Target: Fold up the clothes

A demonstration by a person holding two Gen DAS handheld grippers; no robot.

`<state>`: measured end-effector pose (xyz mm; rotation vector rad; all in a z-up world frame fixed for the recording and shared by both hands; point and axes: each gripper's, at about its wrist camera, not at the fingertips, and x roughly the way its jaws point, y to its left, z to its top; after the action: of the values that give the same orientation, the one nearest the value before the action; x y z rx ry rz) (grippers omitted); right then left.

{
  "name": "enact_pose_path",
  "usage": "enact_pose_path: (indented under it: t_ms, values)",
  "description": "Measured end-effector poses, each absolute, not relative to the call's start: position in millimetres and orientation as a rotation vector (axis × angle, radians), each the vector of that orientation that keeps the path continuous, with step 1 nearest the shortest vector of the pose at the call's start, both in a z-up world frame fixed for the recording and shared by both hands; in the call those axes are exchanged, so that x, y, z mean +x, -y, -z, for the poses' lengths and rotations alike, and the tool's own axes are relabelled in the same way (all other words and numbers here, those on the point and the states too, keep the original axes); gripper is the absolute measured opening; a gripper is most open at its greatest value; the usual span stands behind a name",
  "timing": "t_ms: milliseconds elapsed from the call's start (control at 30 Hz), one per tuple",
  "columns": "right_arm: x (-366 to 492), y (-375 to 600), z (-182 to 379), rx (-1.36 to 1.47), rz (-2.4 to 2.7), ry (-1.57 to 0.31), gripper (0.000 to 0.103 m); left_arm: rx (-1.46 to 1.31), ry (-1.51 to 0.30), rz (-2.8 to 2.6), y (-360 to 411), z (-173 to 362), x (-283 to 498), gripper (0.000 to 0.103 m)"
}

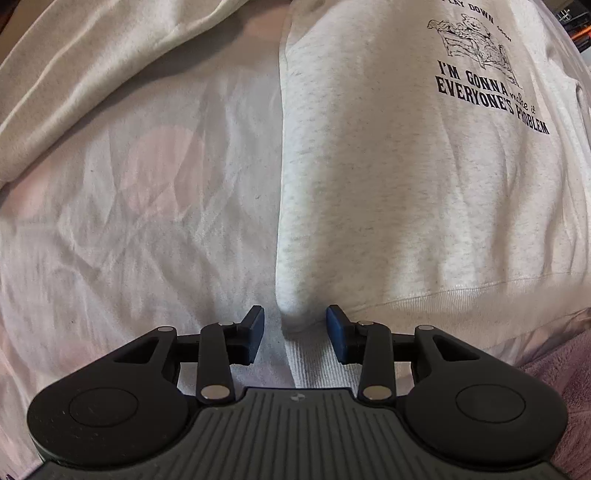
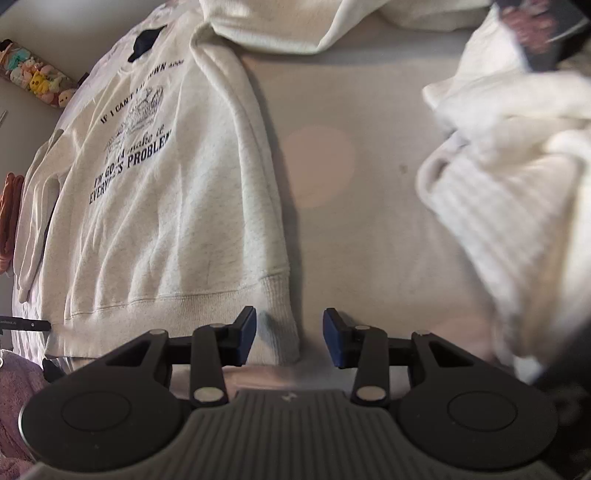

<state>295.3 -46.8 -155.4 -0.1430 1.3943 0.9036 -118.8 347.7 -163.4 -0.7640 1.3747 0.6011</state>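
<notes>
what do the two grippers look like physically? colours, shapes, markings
Both match. The left gripper and right gripper each have two blue pads on black brackets, driven by flat black linkage bars with silver pivot pins. Two round black housings flank a grey ribbed central body with a small emblem near its front edge. No cables, sleeves or hands are visible in either wrist view.

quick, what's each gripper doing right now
Left gripper: open, at the sweatshirt hem corner.
Right gripper: open, at its other hem corner.

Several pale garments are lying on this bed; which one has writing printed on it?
The heather-grey sweatshirt, lying flat with dark lettering and a drawing on its chest. The cream ribbed knit and the cream garment beyond show no print.
</notes>
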Motion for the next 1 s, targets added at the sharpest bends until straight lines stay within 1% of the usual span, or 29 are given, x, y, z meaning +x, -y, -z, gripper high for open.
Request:
enact_pose_path:
  t_ms: [100,133,167,200,233,267,333,567,600,700,833,1000]
  values:
    - [301.1,31.4,162.9,-0.149,-0.91,-1.415,0.043,-0.779,-1.373,-0.617,-351.1,171.8,-116.0,0.035]
    - [301.7,26.6,163.1,-0.157,-0.913,-1.416,0.031,-0.778,-1.371,-0.623,-351.3,173.5,-115.1,0.035]
    - [300.7,21.4,162.8,-0.174,-0.918,-1.413,0.02,-0.775,-1.368,-0.628,-351.1,174.3,-114.0,0.031]
    - [299.6,16.3,162.4,-0.191,-0.923,-1.41,0.015,-0.759,-1.363,-0.625,-349.3,172.8,-112.4,0.026]
    - [298.1,11.8,161.4,-0.215,-0.927,-1.402,0.014,-0.735,-1.356,-0.619,-346.4,169.9,-110.6,0.015]
    - [295.8,8.6,158.8,-0.243,-0.93,-1.386,0.013,-0.711,-1.349,-0.612,-343.6,166.9,-108.7,0.011]
    - [292.0,6.7,149.3,-0.271,-0.923,-1.358,0.01,-0.663,-1.325,-0.595,-337.6,156.9,-107.9,0.007]
    - [278.3,7.7,76.3,-0.338,-0.954,-1.241,0.008,-0.552,-1.238,-0.52,-325.4,96.4,-117.2,0.004]
    - [277.1,6.5,72.1,-0.35,-0.954,-1.235,0.008,-0.528,-1.235,-0.515,-323.9,89.4,-114.8,0.004]
    - [277.7,6.2,84.7,-0.364,-0.938,-1.261,0.008,-0.469,-1.243,-0.499,-322.7,74.3,-110.0,0.004]
    - [278.5,5.7,101.5,-0.381,-0.915,-1.295,0.008,-0.454,-1.288,-0.479,-316.7,84.7,-117.0,0.004]
    - [279.4,5.1,122.5,-0.403,-0.886,-1.337,0.008,-0.487,-1.391,-0.523,-323.3,124.7,-103.2,0.005]
